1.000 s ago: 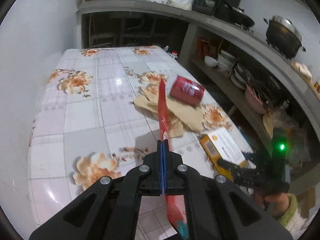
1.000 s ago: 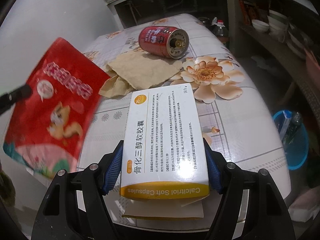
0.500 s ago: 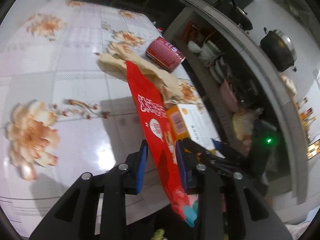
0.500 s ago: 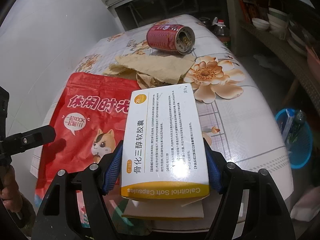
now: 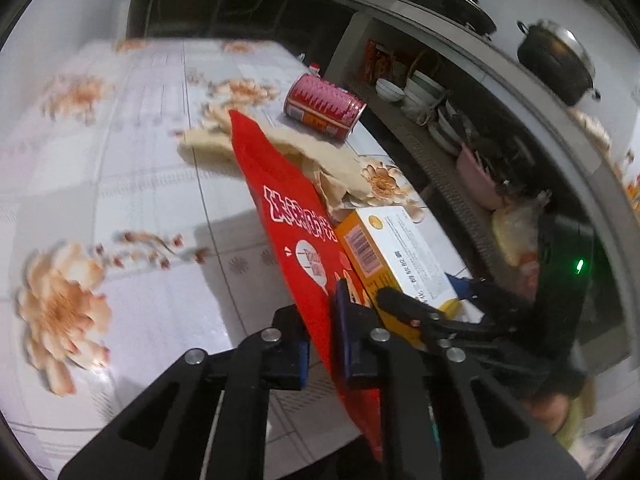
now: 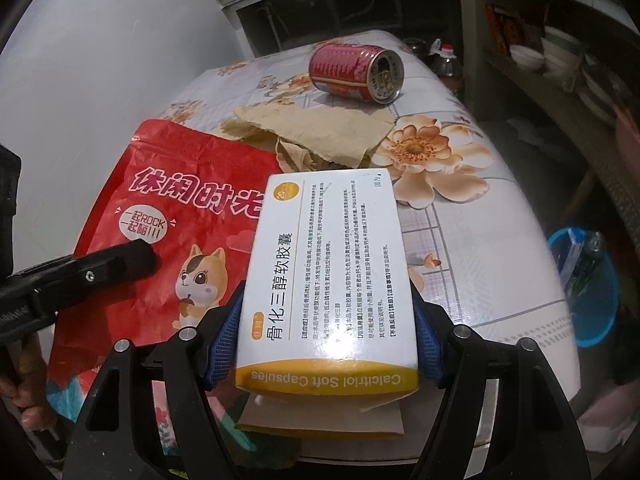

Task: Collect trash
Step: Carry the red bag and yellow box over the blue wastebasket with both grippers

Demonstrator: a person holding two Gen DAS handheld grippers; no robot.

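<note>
My left gripper point(image 5: 323, 330) has its jaws parted, with a red snack bag point(image 5: 288, 216) standing between them; the right pad touches it, the left pad stands off. The bag point(image 6: 168, 216) lies beside the box in the right wrist view. My right gripper point(image 6: 326, 330) is shut on a white and yellow capsule box point(image 6: 332, 264), held over the table's near edge; the box also shows in the left wrist view point(image 5: 400, 256). A red can point(image 6: 354, 72) lies on its side beyond torn brown paper point(image 6: 316, 132).
The table point(image 5: 120, 176) has a flowered cloth. A blue bin point(image 6: 588, 280) with trash stands on the floor to the right of the table. Shelves with bowls point(image 5: 424, 92) and a black pot point(image 5: 556, 60) run along the right wall.
The left gripper opened from pinching the red bag and swung toward the right gripper. The bag now sits lower, flat beside the box. The right gripper kept hold of the box.
</note>
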